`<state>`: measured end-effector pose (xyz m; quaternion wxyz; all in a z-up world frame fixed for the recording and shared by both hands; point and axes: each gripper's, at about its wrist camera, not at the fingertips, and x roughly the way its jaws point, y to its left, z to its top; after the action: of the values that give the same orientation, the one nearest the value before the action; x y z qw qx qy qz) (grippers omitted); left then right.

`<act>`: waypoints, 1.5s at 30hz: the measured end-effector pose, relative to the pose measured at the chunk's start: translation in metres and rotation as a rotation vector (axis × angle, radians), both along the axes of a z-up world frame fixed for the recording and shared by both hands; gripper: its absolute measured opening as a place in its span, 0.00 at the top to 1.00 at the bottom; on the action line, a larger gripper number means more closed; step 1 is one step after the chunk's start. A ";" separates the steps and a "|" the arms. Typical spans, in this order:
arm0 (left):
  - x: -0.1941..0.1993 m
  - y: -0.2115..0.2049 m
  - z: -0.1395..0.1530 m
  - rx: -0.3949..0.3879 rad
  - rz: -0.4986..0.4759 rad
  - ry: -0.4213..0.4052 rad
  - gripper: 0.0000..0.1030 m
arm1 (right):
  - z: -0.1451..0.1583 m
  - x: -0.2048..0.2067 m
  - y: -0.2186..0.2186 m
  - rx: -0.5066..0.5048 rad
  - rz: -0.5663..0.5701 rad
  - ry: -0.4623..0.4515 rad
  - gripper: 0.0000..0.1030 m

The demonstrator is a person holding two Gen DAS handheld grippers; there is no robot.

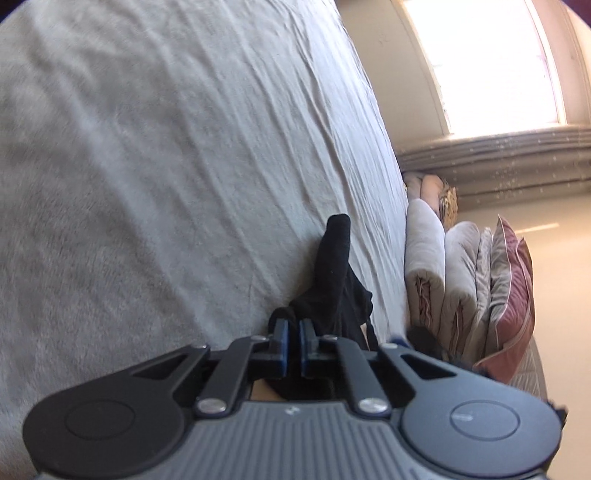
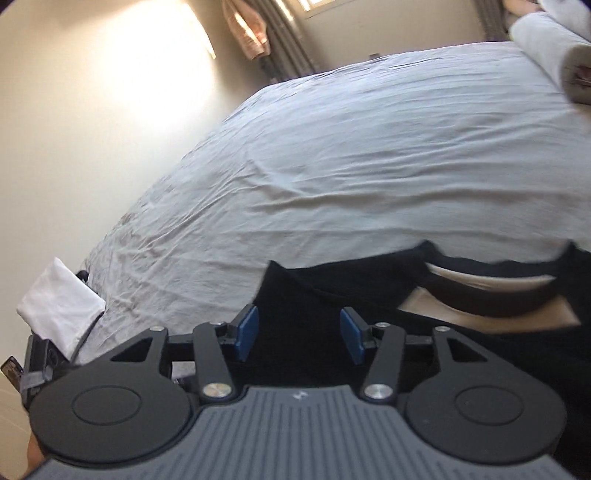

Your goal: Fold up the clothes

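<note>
Black cloth is the thing being handled: a dark garment bunched at the tip of the left gripper, whose blue-padded jaws stand nearly together with a fold of the fabric pinched between them. From that pinch the garment runs forward along the pale grey bedsheet, and a narrow tongue of it ends out on the sheet. The left wrist view is rolled on its side, so the bed fills the left of the frame and a bright window sits at the upper right, with a ribbed grey band below it. Beside the far edge of the bed stands a stack of folded grey bedding, and a dusty-pink cushion leans against it.

In the right wrist view, the right gripper has its jaws set wide apart, the blue pads clear of each other, and the black garment lies under and ahead of them; whether the pads touch the cloth cannot be told. The garment spreads to the right, across the near part of the wrinkled sheet, and gaps in it show a pale surface beneath. A white folded cloth rests at the lower left edge of the bed. A rolled white bolster lies at the far right corner, and a pinkish curtain hangs by the wall beyond the bed.
</note>
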<state>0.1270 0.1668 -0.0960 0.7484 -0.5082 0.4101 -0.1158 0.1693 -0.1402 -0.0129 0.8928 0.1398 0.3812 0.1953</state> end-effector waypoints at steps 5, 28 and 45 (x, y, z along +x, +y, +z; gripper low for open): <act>0.000 -0.002 0.003 0.015 -0.004 -0.009 0.95 | -0.007 0.034 0.058 -0.032 0.066 0.023 0.48; -0.008 0.013 0.034 0.213 0.066 -0.019 0.96 | -0.033 0.047 0.097 -0.145 -0.061 -0.096 0.83; -0.002 -0.047 0.051 0.374 -0.204 -0.396 0.92 | 0.014 -0.059 -0.116 -0.096 -0.385 -0.204 0.44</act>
<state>0.1252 0.1195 -0.0451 0.8792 -0.2851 0.3192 -0.2096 0.1104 -0.2566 0.0009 0.9531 0.1467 0.2643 0.0162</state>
